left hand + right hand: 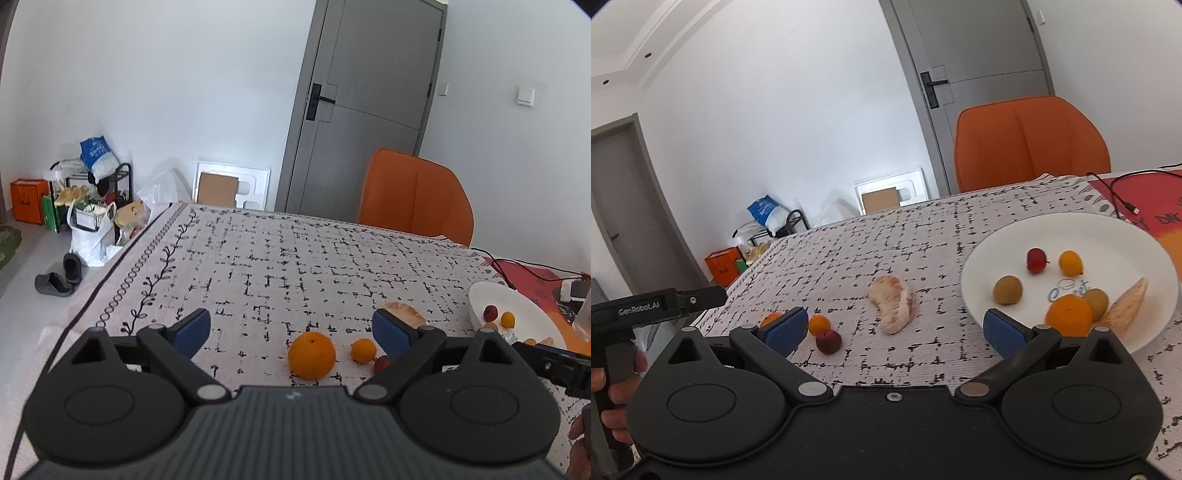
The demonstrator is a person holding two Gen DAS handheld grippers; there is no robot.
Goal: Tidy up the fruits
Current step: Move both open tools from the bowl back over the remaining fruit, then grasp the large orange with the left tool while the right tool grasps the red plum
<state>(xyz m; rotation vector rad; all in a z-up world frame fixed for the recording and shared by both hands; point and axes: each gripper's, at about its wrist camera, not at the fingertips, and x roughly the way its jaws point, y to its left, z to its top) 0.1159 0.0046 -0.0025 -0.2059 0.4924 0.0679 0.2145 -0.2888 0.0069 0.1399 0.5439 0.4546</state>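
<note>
Left claw (291, 332) gapes wide, empty; big orange (311, 355) sits dead ahead between its pads, w/ small orange (364, 350) and red fruit (381, 363) just right of it, plate (480, 295) well right.

Right claw (895, 328) also spread, empty. Pomelo wedge (892, 304) lies just left of plate (982, 258), straight ahead, long axis running away from claw; pale, peeled, pinkish.

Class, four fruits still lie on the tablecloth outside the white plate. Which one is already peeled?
The pomelo segment: pale, pinkish and crescent-shaped, lying nearest the plate. The big orange, small orange and dark red fruit are round with skins intact.
</note>
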